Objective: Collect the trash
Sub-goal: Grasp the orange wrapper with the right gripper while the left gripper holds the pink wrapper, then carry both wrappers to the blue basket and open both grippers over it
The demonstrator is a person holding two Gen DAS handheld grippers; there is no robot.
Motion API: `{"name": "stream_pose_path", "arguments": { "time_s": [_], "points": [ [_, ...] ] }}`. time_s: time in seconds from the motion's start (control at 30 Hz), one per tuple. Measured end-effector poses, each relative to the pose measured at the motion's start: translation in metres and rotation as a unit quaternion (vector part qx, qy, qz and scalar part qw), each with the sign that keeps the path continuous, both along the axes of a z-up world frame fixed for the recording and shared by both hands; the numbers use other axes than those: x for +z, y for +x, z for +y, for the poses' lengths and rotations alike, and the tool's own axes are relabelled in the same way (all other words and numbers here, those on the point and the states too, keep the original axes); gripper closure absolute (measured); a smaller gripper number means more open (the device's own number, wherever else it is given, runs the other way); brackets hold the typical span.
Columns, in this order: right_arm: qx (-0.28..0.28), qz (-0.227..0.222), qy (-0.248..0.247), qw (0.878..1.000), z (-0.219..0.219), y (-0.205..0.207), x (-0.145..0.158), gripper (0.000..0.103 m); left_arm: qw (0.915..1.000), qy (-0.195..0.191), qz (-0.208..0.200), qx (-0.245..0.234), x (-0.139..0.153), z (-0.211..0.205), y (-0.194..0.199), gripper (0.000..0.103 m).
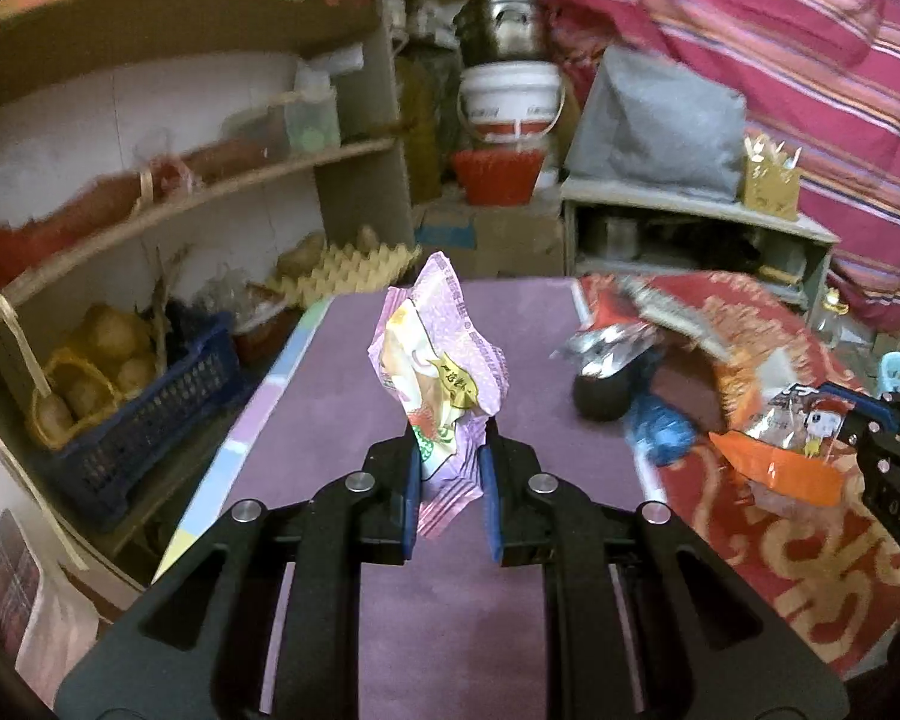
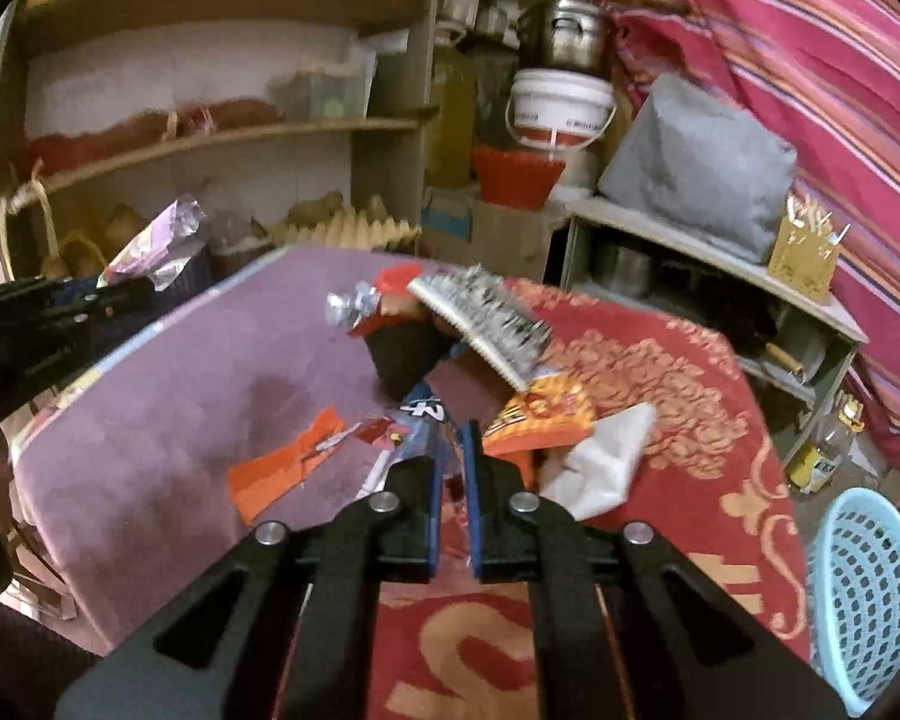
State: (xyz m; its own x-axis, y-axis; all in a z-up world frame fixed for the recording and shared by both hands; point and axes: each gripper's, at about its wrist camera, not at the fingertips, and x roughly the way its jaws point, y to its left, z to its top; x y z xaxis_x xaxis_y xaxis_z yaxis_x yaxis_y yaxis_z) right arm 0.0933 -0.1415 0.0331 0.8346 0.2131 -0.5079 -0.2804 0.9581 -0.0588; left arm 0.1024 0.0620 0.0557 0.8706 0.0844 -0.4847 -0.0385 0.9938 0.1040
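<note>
Two grippers pinch wrappers, left (image 1: 450, 450) purple, right (image 2: 455, 450) orange-clear, over a purple-and-red tabletop (image 1: 342, 372).

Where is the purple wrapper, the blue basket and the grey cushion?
purple wrapper (image 1: 435, 372), left wrist view, on its crumpled middle.
blue basket (image 2: 870, 594), right wrist view, on its holed wall.
grey cushion (image 2: 699, 171), right wrist view, on its front face.
</note>
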Motion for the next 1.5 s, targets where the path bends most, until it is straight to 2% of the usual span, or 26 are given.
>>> {"name": "stream_pose_path", "arguments": {
  "time_s": [0.13,0.33,0.63,0.83,1.07,1.23,1.37,1.5],
  "points": [
    [-0.022,-0.012,0.009,1.0,-0.03,-0.008,0.01,0.096,0.9996,0.006,-0.016,-0.02,0.01,-0.025,-0.01,0.088],
    [-0.075,-0.02,0.02,0.997,-0.088,-0.014,0.017,0.096,0.998,0.008,-0.015,-0.061,0.012,-0.075,-0.006,0.088],
    [-0.166,-0.02,0.043,0.985,-0.195,-0.03,0.018,0.096,0.9892,0.002,-0.007,-0.147,0.009,-0.174,0.003,0.088],
    [-0.229,-0.018,0.041,0.972,-0.261,-0.045,0.012,0.096,0.9792,-0.01,0.01,-0.202,-0.003,-0.244,0.009,0.088],
    [-0.294,-0.001,0.065,0.953,-0.338,-0.06,-0.002,0.096,0.9653,-0.012,0.027,-0.259,-0.02,-0.32,0.015,0.088],
    [-0.318,0.007,0.065,0.946,-0.367,-0.066,-0.011,0.096,0.9533,-0.034,0.039,-0.298,-0.027,-0.366,0.016,0.088],
    [-0.328,0.015,0.058,0.943,-0.378,-0.067,-0.019,0.096,0.9443,-0.028,0.045,-0.325,-0.034,-0.402,0.017,0.088],
    [-0.333,0.019,0.074,0.94,-0.388,-0.07,-0.024,0.096,0.9356,-0.03,0.058,-0.347,-0.04,-0.431,0.018,0.087]
  ]
}}
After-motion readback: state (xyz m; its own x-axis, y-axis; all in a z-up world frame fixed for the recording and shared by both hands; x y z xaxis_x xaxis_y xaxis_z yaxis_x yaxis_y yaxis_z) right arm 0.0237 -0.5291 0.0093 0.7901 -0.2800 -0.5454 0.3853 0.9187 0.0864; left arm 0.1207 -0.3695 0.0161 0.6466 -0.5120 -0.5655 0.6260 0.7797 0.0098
